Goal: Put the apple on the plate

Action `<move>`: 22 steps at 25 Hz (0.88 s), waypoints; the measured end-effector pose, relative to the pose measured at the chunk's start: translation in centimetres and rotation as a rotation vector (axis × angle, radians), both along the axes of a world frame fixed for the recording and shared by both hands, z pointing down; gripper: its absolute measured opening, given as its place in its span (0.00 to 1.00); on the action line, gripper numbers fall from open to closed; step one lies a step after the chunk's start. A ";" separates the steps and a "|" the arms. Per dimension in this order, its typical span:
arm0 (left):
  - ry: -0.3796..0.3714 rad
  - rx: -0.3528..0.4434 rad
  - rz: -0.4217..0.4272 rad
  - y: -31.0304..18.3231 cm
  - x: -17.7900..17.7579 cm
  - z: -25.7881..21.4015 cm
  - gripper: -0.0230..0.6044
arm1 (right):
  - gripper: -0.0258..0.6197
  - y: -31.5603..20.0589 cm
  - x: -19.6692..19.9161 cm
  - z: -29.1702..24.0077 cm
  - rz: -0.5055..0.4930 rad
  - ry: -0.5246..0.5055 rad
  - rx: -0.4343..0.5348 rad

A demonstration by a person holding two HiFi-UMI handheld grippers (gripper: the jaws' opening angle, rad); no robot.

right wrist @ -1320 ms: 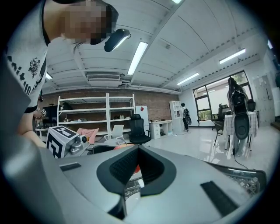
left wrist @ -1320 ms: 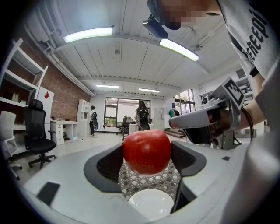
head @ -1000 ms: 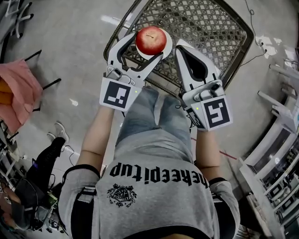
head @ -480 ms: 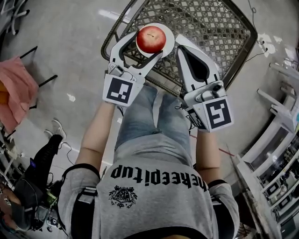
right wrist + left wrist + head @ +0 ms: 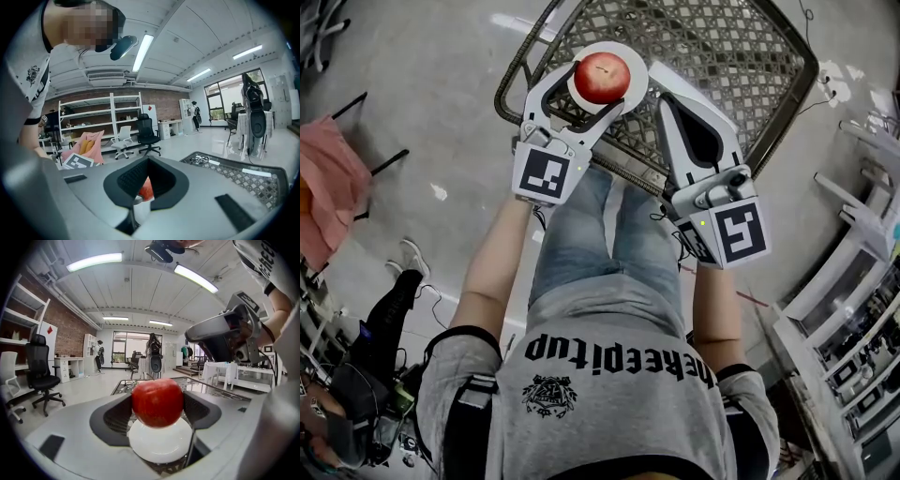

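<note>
A red apple [image 5: 601,78] sits between the jaws of my left gripper [image 5: 600,75], which is shut on it. Directly beneath is a round white plate [image 5: 638,79] on a dark mesh table [image 5: 722,56]. In the left gripper view the apple [image 5: 157,401] hovers over the plate [image 5: 159,448]; whether they touch I cannot tell. My right gripper [image 5: 662,82] is just right of the plate, jaws shut with nothing held. Through the hollow of its jaws in the right gripper view, a sliver of apple [image 5: 146,189] and plate [image 5: 139,209] shows.
The table's raised rim [image 5: 514,80] runs round the mesh top. A pink cloth [image 5: 333,192] hangs at the left over the floor. White shelving [image 5: 853,309] stands at the right. A black office chair [image 5: 40,376] is on the open floor.
My left gripper has edged slightly forward with the apple, so more of the plate shows around it. The right gripper has barely shifted.
</note>
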State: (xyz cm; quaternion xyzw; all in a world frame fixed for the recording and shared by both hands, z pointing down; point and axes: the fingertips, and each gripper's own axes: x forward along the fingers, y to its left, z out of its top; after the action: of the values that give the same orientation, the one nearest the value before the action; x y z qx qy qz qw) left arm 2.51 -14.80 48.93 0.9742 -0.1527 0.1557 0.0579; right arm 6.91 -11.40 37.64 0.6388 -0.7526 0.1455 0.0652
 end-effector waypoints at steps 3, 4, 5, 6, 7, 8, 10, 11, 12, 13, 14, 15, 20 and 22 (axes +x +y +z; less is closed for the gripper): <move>-0.007 0.033 0.011 -0.3 0.2 0.7 0.63 | 0.05 0.1 0.1 0.4 0.004 0.000 -0.009; -0.010 0.046 0.016 -0.4 0.3 0.8 0.63 | 0.05 0.1 0.2 0.5 0.004 0.001 -0.012; -0.012 0.062 0.023 -0.5 0.5 1.0 0.63 | 0.05 0.1 0.2 0.6 0.004 0.001 -0.015; -0.014 0.075 0.029 -0.5 0.6 1.2 0.63 | 0.05 0.2 0.3 0.7 0.005 0.001 -0.017; -0.015 0.079 0.033 -0.5 0.7 1.4 0.63 | 0.05 0.2 0.3 0.9 0.005 0.001 -0.019; -0.016 0.078 0.035 -0.5 0.8 1.7 0.63 | 0.05 0.2 0.3 1.0 0.006 0.001 -0.021; -0.020 0.074 0.036 -0.4 0.9 2.3 0.63 | 0.05 0.2 0.4 1.2 0.007 0.001 -0.024; -0.026 0.075 0.038 -0.4 1.0 2.6 0.63 | 0.05 0.2 0.4 1.3 0.007 0.001 -0.025; -0.032 0.076 0.040 -0.3 1.0 2.9 0.63 | 0.05 0.2 0.4 1.4 0.007 0.001 -0.027; -0.036 0.074 0.041 -0.3 1.1 3.2 0.63 | 0.05 0.2 0.4 1.5 0.006 0.002 -0.029; -0.039 0.070 0.043 -0.3 1.2 3.5 0.63 | 0.05 0.2 0.3 1.6 0.005 0.003 -0.030; -0.043 0.067 0.044 -0.2 1.2 3.8 0.63 | 0.05 0.2 0.3 1.6 0.004 0.003 -0.031; -0.082 0.071 0.050 -0.1 1.3 5.0 0.63 | 0.05 0.4 0.1 1.7 0.000 -0.003 -0.041; -0.090 0.069 0.052 -0.2 1.4 5.4 0.63 | 0.05 0.4 0.0 1.9 -0.003 -0.006 -0.046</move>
State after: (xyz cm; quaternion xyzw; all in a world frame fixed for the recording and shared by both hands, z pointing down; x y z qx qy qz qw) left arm 3.87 -14.97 54.35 0.9713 -0.1351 0.1952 0.0131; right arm 6.93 -11.04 39.53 0.6356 -0.7503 0.1646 0.0778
